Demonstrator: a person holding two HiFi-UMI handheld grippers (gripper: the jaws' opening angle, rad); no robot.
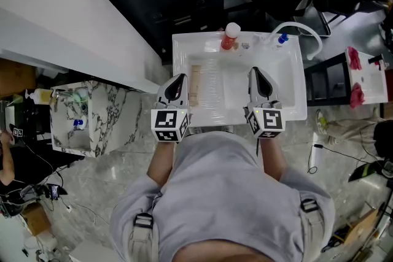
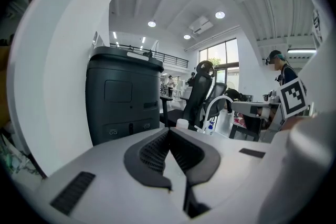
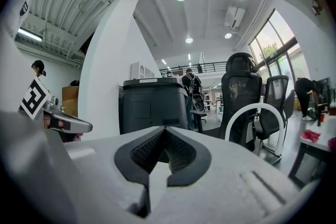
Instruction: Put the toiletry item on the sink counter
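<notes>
Red bottle with a white round cap (image 1: pixel 229 37) stood on the back ledge of the white sink counter (image 1: pixel 190 45), ahead of both tongs and apart from them. Left gripper (image 1: pixel 177 80) and right gripper (image 1: pixel 256 73) were held over the basin, each with jaws closed together and empty. A white curved faucet (image 1: pixel 307 29) stood ahead and right of the right gripper.

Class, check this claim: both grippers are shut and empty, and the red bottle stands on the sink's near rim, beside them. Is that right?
Wrong in one respect: the head view shows the red bottle on the far rim of the sink, away from the grippers. The left gripper and right gripper are indeed shut and empty.
</notes>
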